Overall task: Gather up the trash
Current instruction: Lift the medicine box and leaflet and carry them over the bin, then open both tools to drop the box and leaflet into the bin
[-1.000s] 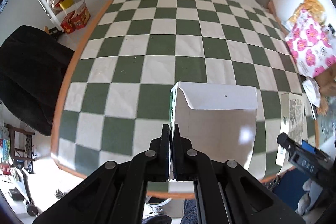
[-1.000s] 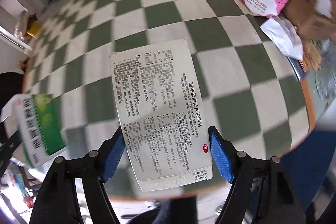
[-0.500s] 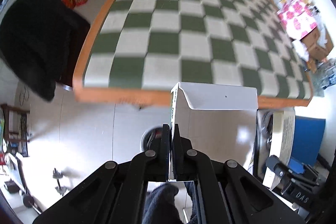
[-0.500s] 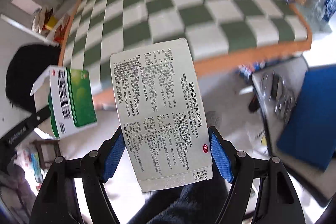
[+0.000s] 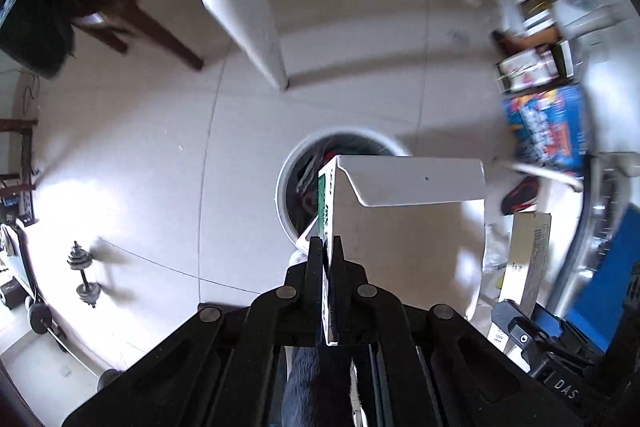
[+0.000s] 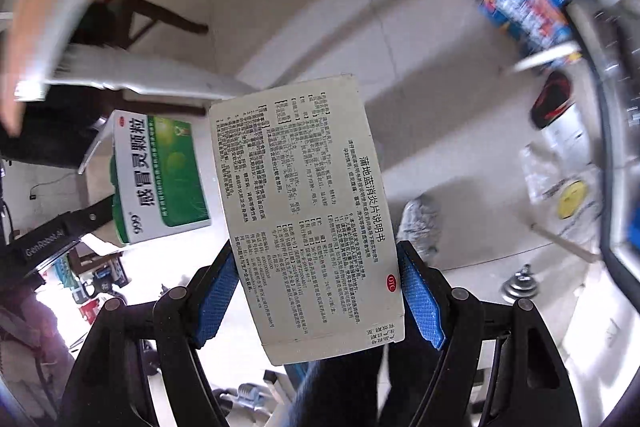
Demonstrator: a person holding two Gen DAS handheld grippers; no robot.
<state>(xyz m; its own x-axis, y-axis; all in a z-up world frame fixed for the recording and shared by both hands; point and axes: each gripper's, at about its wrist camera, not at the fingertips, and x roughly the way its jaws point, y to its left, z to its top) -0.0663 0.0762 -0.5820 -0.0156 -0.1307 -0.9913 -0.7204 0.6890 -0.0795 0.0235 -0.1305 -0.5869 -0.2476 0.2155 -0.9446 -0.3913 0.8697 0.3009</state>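
A green-and-white medicine box (image 5: pixel 404 227) is pinched by one thin panel in the left gripper (image 5: pixel 326 247), above a round white bin (image 5: pixel 286 187) (probably holding trash already). A flat printed box (image 6: pixel 308 215) is clamped between the right gripper (image 6: pixel 316 287) pads.

A: What does the left tool (image 5: pixel 328 251) grip?
B: A green-and-white carton (image 5: pixel 404 215), pinched by one thin panel; its white flap folds out on top.
A: Below it?
B: A round white bin (image 5: pixel 286 187) on pale floor tiles (image 5: pixel 140 155), half hidden by the carton; dumbbells (image 5: pixel 84 273) lie far left; the right tool (image 5: pixel 520 337) holds a printed box (image 5: pixel 526 259).
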